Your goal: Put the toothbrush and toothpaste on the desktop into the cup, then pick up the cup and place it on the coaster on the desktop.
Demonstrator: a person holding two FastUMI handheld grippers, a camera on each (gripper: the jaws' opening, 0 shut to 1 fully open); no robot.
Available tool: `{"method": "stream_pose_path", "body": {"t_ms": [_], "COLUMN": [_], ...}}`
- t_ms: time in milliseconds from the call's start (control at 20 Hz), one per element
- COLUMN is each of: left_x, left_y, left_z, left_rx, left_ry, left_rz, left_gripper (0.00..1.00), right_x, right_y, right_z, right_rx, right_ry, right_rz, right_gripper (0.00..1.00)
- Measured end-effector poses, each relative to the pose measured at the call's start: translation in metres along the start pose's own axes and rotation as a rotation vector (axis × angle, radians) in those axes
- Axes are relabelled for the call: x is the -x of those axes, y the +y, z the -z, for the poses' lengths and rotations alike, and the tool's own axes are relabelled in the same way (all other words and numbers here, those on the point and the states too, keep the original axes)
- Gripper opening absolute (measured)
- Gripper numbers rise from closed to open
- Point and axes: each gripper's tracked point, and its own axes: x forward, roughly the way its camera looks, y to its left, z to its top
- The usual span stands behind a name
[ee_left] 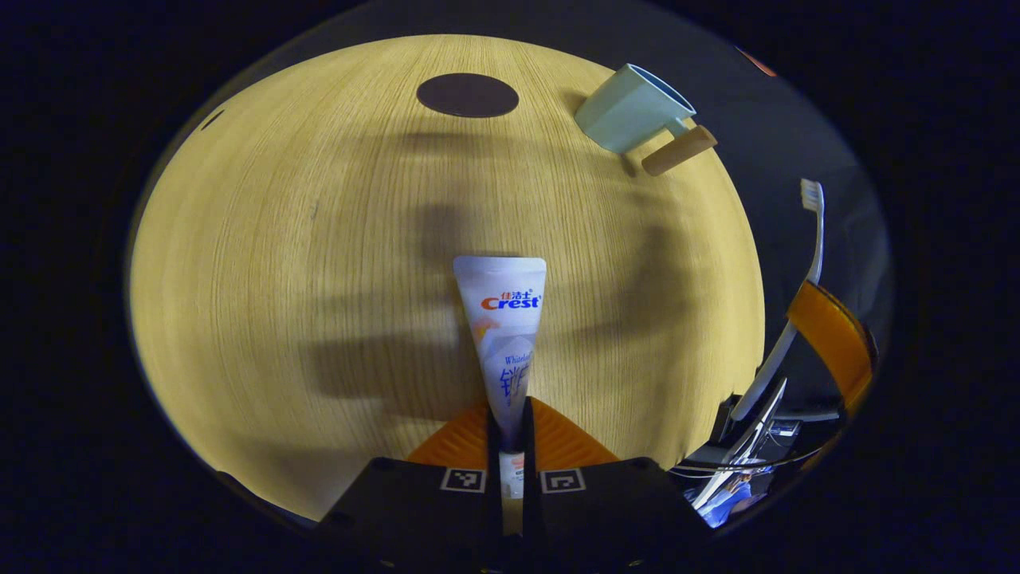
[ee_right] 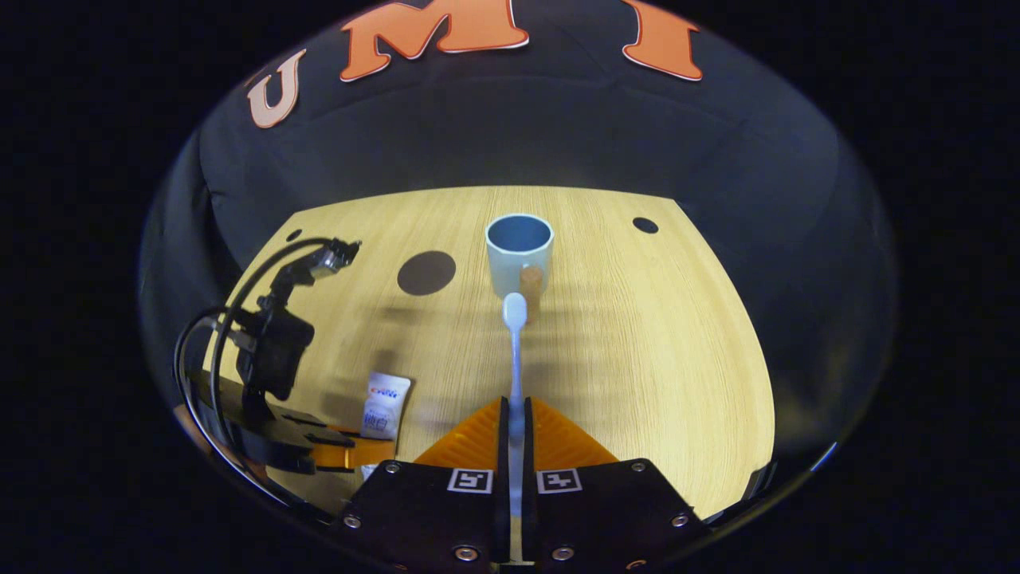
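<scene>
My left gripper (ee_left: 510, 422) clenches the toothpaste (ee_left: 504, 335) and my right gripper (ee_right: 515, 422) the toothbrush (ee_right: 515, 351), both lifted off the bench, while the empty cup (ee_right: 519, 253) waits near its far edge beside the bare coaster (ee_right: 426, 273)

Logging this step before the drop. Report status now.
Left gripper shut on toothpaste. Right gripper shut on toothbrush, head toward cup. Cup empty, upright on desktop; coaster beside it, bare. Nothing in the way.
</scene>
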Motion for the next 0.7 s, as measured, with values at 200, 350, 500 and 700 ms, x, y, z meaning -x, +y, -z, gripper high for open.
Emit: {"method": "stream_pose_path", "body": {"t_ms": [200,350,500,700], "left_x": [0.008,0.020,0.031,0.044], "left_y": [0.002,0.005,0.004,0.003], "left_z": [0.009,0.009,0.009,0.001], "left_rx": [0.037,0.053,0.066,0.071], "left_ry": [-0.054,-0.117,-0.175,-0.244], "left_rz": [-0.018,-0.047,-0.077,-0.110], "left_gripper": [0.10,0.10,0.10,0.10], "right_x": [-0.005,-0.009,-0.013,-0.018], "right_y": [0.002,0.004,0.005,0.005], "right_z": [-0.028,-0.058,-0.095,-0.137], "right_rx": [0.019,0.020,0.033,0.046], "right_ry": [-0.105,-0.190,-0.300,-0.428], "right_rz": [-0.056,-0.105,-0.143,-0.183], "right_gripper": [0.06,0.06,0.06,0.06]}}
